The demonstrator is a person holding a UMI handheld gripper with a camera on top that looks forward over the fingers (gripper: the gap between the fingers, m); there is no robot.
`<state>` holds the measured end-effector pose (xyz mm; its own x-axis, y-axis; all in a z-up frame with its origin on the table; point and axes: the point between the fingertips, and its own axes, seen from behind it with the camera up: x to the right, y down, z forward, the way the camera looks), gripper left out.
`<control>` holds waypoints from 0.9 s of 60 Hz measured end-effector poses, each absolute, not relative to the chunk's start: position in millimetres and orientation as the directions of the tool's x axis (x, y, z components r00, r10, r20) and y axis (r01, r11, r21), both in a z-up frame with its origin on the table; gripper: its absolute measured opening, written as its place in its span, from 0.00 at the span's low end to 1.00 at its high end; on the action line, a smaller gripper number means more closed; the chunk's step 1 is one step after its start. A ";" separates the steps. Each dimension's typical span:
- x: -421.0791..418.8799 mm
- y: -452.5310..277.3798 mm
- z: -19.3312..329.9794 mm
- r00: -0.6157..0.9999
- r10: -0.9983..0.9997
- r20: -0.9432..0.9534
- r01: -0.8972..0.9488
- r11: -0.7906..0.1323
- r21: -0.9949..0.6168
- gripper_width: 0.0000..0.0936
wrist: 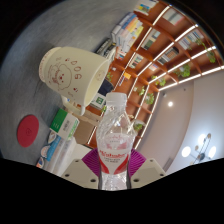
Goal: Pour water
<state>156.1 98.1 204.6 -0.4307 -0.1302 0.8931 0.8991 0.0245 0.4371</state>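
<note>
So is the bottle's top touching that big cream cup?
Apart. The gripper view shows shelving between the clear plastic bottle cap and the tilted cream cup.

Claw [115, 165] tilted, both fingers pressing on a bottle [116, 135]

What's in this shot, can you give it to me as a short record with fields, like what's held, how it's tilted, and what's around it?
held item: clear plastic water bottle with a red and white label
cap: none visible on the neck; the mouth looks open
gripper: shut on the bottle, pink pads pressing the label from both sides
bottle position: between the fingers, neck pointing away from the camera
nearby item: cream cup just beyond the bottle, seen tilted
water flow: none visible
background: shelves with boxes; view strongly tilted
</note>
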 end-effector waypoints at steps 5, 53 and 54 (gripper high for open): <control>139.0 99.1 211.6 -0.567 -0.175 0.805 0.815 0.020 0.579 0.37; 182.4 79.3 202.1 0.493 0.020 0.870 0.870 0.021 -0.493 0.39; 186.6 80.6 201.5 0.554 0.037 0.832 0.831 0.028 -0.555 0.39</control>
<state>186.6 80.6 201.5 0.5539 0.0371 0.8317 0.8314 0.0282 -0.5550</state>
